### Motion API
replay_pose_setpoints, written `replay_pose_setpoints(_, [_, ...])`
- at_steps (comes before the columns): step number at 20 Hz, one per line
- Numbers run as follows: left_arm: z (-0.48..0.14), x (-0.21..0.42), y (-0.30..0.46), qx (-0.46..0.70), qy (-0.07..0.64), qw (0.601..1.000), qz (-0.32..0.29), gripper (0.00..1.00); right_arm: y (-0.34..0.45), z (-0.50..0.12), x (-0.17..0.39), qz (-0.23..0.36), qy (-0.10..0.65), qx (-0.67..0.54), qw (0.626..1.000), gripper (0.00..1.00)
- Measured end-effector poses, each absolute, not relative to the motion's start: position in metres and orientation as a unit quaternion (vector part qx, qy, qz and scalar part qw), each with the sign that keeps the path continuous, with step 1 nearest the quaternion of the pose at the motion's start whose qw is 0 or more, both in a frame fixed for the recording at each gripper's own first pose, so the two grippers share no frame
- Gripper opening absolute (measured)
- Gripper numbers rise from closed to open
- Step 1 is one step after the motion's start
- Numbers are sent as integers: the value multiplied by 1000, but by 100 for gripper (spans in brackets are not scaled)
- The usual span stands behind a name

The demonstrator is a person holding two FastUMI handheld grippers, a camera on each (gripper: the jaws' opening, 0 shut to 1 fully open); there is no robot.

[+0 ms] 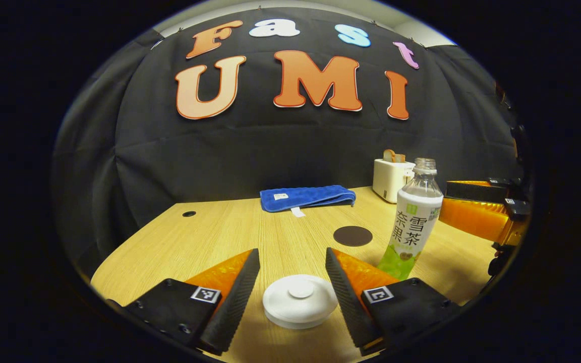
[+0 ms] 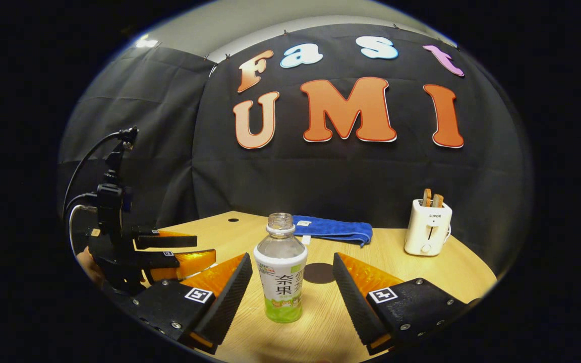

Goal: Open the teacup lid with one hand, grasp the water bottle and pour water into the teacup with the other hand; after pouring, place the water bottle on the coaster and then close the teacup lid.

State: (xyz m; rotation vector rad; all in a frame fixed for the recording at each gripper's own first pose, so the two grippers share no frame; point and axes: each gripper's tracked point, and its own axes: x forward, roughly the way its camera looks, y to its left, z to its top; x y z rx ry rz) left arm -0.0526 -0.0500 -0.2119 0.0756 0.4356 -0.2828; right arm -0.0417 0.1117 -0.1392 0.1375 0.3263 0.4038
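Note:
A white round teacup lid point(image 1: 300, 301) with a small knob lies between the open fingers of my left gripper point(image 1: 293, 282), neither finger touching it. The uncapped clear water bottle point(image 1: 414, 220) with a white and green label stands upright on the table to the right of it. In the right gripper view the same bottle point(image 2: 281, 275) stands between the spread fingers of my right gripper point(image 2: 293, 285), with gaps on both sides. A dark round coaster point(image 1: 352, 235) lies flat beyond the bottle point(image 2: 319, 273). The right gripper point(image 1: 477, 212) shows at the far right of the left gripper view.
A folded blue towel point(image 1: 306, 197) lies at the back of the wooden table point(image 1: 220, 232). A white toaster point(image 2: 427, 228) with toast stands at the back right. The left gripper with its cable mast point(image 2: 134, 242) sits at the left in the right gripper view.

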Motion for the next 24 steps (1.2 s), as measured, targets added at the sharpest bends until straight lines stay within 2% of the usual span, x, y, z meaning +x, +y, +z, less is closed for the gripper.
replay_pose_setpoints(2, [-222, -56, -52, 50, 220, 964, -142, 84, 113, -145, -42, 200, 168, 69, 963, 96])
replay_pose_setpoints(3, [-225, -58, -54, 55, 224, 962, -144, 75, 113, -147, -42, 200, 171, 70, 962, 96])
replay_pose_setpoints(4, [-227, -58, -55, 60, 225, 962, -144, 75, 112, -148, -41, 200, 173, 71, 962, 96])
replay_pose_setpoints(7, [-237, -62, -58, 60, 239, 958, -148, 51, 111, -151, -41, 198, 177, 73, 961, 96])
replay_pose_setpoints(9, [-239, -60, -53, 62, 240, 959, -138, 52, 111, -154, -41, 198, 181, 71, 961, 96])
replay_pose_setpoints(11, [-246, -62, -53, 65, 251, 956, -137, 36, 113, -155, -41, 200, 183, 70, 960, 96])
replay_pose_setpoints(13, [-249, -63, -53, 74, 255, 954, -139, 36, 115, -157, -41, 202, 183, 68, 960, 96])
replay_pose_setpoints(14, [-247, -63, -52, 85, 248, 955, -141, 40, 117, -158, -42, 205, 186, 66, 959, 96])
replay_pose_setpoints(15, [-247, -63, -52, 92, 247, 954, -142, 36, 118, -160, -43, 207, 189, 65, 958, 96])
replay_pose_setpoints(16, [-250, -63, -52, 97, 248, 953, -143, 41, 119, -161, -44, 209, 191, 63, 957, 96])
replay_pose_setpoints(17, [-249, -63, -53, 101, 247, 953, -143, 36, 120, -163, -44, 211, 192, 62, 957, 97])
replay_pose_setpoints(18, [-249, -63, -54, 102, 246, 953, -144, 42, 121, -163, -44, 212, 193, 60, 956, 96])
replay_pose_setpoints(20, [-249, -62, -53, 97, 245, 954, -139, 33, 122, -164, -46, 213, 194, 57, 956, 97])
replay_pose_setpoints(24, [-248, -62, -55, 98, 243, 955, -143, 32, 121, -165, -45, 213, 194, 52, 956, 96])
